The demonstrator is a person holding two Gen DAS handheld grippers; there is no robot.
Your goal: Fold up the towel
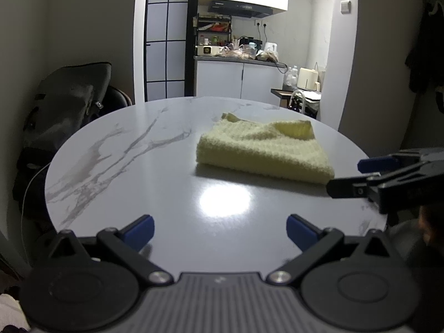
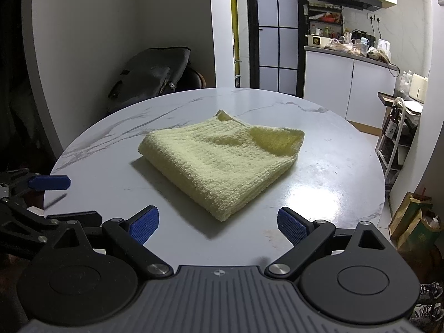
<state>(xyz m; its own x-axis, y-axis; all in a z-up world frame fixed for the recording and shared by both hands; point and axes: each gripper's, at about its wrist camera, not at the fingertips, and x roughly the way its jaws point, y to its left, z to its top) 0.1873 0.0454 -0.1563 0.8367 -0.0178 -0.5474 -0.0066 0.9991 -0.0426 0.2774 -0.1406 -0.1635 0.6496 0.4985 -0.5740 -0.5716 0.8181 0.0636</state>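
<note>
A pale yellow towel (image 1: 263,147) (image 2: 222,161) lies folded into a thick square on the round white marble table (image 1: 125,166) (image 2: 333,172), one far corner curled up. My left gripper (image 1: 219,230) hovers open over the table's near edge, well short of the towel, with nothing between its blue pads. My right gripper (image 2: 217,224) is open too, its fingers straddling the air just in front of the towel's nearest corner. The right gripper (image 1: 349,176) shows from the side at the right of the left wrist view; the left gripper (image 2: 55,197) appears at the left of the right wrist view.
A dark bag (image 1: 66,102) (image 2: 155,75) rests on a chair behind the table. Beyond are a glass-panel door (image 1: 166,36), a kitchen counter (image 1: 238,58) crowded with items, and a small cart (image 2: 396,127). Paper bags (image 2: 416,222) stand on the floor at the right.
</note>
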